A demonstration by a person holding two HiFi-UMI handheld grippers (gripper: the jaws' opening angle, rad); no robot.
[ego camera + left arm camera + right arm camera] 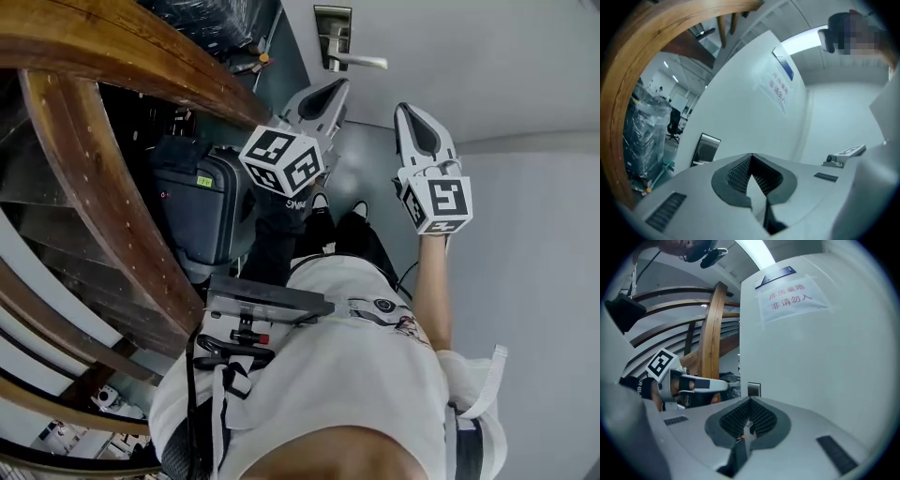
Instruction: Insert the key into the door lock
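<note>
My right gripper [749, 404] has its jaws pressed together on a small metal sliver with an orange fleck, which I take to be the key [749, 423]. It sits deep between the pads and hardly clears the tips. The left gripper [751, 157] has its jaws closed on nothing. Just past the right jaws' tips, not touching them, is the lock plate [753, 389] on the door [825, 362]; I can't make out the keyhole.

With so little key showing, the jaw tips could strike the plate before the blade seats. If the key goes in tilted, it may skid off or twist in the pads. The door handle [361, 62] juts out just ahead of the left jaws and could snag them.

Right of the right jaws the door face is bare and open. Left of the left jaws the door's edge and a curved wooden beam [112, 187] crowd in.
</note>
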